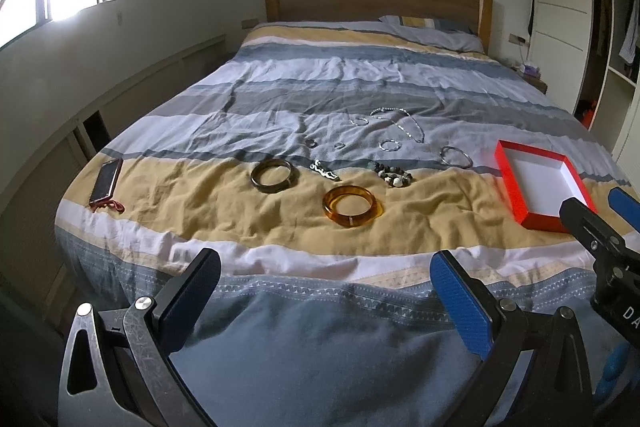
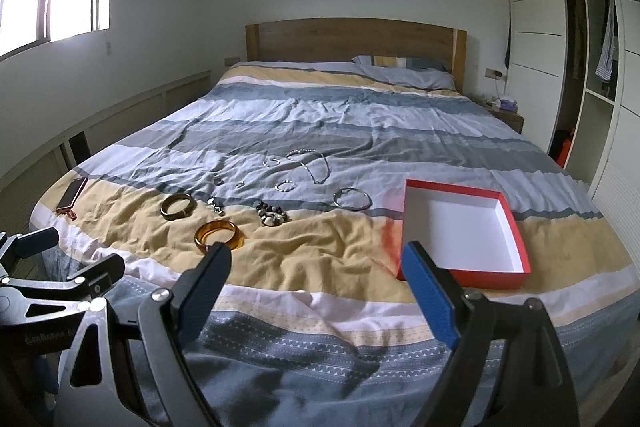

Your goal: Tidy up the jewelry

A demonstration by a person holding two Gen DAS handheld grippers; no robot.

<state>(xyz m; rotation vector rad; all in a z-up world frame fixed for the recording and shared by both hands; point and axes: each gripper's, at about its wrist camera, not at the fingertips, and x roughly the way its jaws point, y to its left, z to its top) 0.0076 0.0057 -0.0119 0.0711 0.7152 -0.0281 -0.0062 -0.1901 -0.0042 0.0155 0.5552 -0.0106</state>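
1. Striped blue, grey, white and yellow bedding covers a wide bed (image 1: 320, 75) with a wooden headboard (image 1: 376, 1); a window wall runs along its left side and white wardrobes (image 2: 536, 39) stand to its right.
2. Most of the far half of the bed is bare cloth, and the near edge drops away just ahead of both tongs.
3. Left tongs (image 1: 326, 287) stand open and empty, short of the near edge of the bed.
4. Right tongs (image 2: 316, 283) are also spread wide and empty, over the near edge.
5. An amber translucent bangle (image 1: 352, 205) lies on the yellow stripe, ahead of the left tongs.
6. Beyond it lie a dark brown bangle (image 1: 274, 175), a beaded bracelet of dark and pale stones (image 1: 394, 175), a thin silver bangle (image 1: 456, 157), small silver rings and silver chains (image 1: 400, 123).
7. An open red cardboard box with a white inside (image 2: 460, 235) sits empty near the right edge, just beyond the right tongs' blue finger.
8. A phone in a red case (image 1: 106, 181) lies near the left edge, well apart from the jewelry.
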